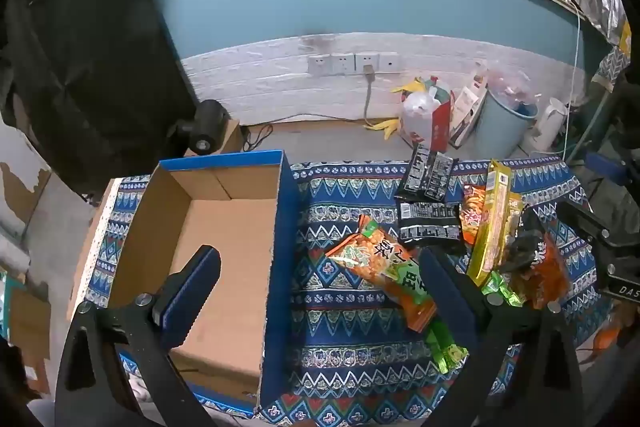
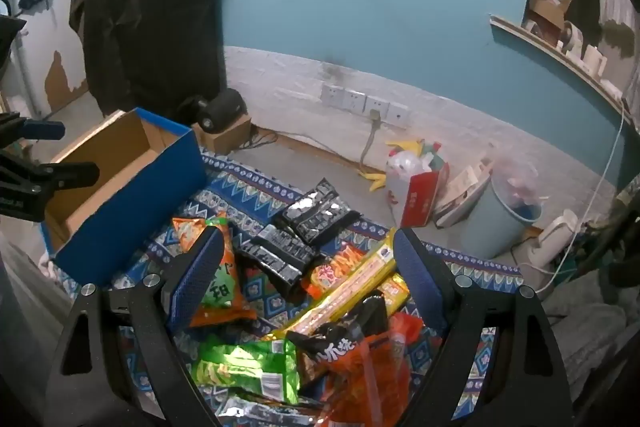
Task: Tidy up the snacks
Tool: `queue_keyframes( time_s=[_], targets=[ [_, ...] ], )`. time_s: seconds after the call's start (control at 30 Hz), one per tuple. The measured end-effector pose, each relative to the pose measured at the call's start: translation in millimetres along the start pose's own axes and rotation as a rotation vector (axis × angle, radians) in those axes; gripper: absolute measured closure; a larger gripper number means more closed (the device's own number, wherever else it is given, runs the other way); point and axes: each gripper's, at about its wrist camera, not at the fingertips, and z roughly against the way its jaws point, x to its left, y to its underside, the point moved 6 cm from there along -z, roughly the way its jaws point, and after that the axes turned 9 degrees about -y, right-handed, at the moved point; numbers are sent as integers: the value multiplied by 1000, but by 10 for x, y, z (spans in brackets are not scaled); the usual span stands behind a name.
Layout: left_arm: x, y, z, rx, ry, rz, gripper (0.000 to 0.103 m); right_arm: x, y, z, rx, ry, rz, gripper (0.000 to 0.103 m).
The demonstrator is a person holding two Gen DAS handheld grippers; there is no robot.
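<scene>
A blue cardboard box [image 1: 286, 227] stands open and bare inside on the patterned cloth [image 1: 340, 307]. To its right lies a heap of snack packs: an orange-green pack [image 1: 384, 267], two black packs [image 1: 428, 203], a long yellow pack [image 1: 494, 219] and a red-black pack [image 1: 540, 267]. My left gripper [image 1: 320, 267] hangs open over the box's right wall, nothing between its fingers. My right gripper [image 2: 308, 255] is open above the heap, over the yellow pack [image 2: 352, 291], the black packs [image 2: 304, 227] and a green pack [image 2: 248, 367]. The box [image 2: 136, 195] shows at the left.
Behind the cloth are a light-blue bin [image 1: 506, 123], a red bag stuffed with plastic [image 1: 428, 119] and a white kettle [image 1: 550, 123]. A small brown carton with a black device [image 1: 208, 131] stands behind the box. Wall sockets [image 1: 352, 63] and a dark hanging coat [image 1: 80, 47] are behind.
</scene>
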Motion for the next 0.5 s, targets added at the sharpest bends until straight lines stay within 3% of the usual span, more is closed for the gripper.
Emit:
queue_keyframes(
  time_s=[0.5],
  targets=[
    [-61, 43, -25, 2, 16, -4, 2, 30, 35, -3, 10, -2, 0, 18]
  ],
)
